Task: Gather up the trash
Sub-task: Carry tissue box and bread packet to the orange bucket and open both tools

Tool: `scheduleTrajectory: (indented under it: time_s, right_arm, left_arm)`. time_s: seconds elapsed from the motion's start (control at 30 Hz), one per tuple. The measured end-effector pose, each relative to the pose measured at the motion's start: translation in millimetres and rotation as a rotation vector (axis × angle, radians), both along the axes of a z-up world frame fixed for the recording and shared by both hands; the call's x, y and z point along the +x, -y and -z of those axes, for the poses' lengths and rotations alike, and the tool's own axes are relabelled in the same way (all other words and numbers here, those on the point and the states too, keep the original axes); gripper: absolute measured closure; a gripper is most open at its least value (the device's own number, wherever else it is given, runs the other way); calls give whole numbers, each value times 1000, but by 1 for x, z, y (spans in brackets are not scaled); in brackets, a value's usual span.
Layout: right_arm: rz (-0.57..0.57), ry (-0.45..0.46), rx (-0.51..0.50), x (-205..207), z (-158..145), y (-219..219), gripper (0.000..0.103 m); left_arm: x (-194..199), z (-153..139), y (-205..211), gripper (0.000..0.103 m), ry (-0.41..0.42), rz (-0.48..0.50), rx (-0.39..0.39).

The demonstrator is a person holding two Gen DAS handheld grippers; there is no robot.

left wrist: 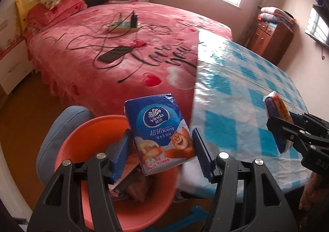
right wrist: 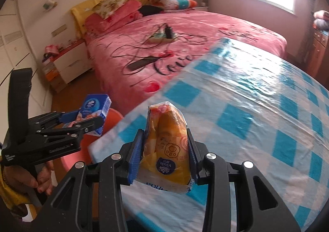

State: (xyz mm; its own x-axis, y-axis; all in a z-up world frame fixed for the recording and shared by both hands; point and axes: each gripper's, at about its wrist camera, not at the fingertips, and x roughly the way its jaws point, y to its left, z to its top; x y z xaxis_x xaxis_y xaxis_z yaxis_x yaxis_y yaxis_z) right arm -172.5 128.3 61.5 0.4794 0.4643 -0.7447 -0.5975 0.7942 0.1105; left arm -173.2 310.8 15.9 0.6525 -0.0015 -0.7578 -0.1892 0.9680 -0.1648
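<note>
My left gripper is shut on a blue Vinda tissue pack, which hangs tilted over an orange bin holding several pieces of trash. The bin stands on the floor at the corner of a table with a blue-and-white checked cloth. My right gripper is shut on a yellow tissue pack above the table's near-left corner. The right wrist view shows the left gripper with the blue pack at left, over the bin. The right gripper shows at the left wrist view's right edge.
A bed with a pink cover fills the space behind the bin, carrying a power strip, cables and a dark phone. A blue-grey cushion sits against the bin's left side. A wooden dresser stands at back right.
</note>
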Motion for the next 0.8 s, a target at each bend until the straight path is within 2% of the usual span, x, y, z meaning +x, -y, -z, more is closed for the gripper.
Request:
scheduleTrajectory:
  time_s: [0.47,0.8]
  right_arm:
    - [-176,-24,-40,-26,13,-72,62]
    - [-262,-46,-71,-40,29,-111,62]
  left_arm:
    - [-29,30,-43,42,-62,-89,-21]
    - [-38,55,-62,42,-112,-132,-42]
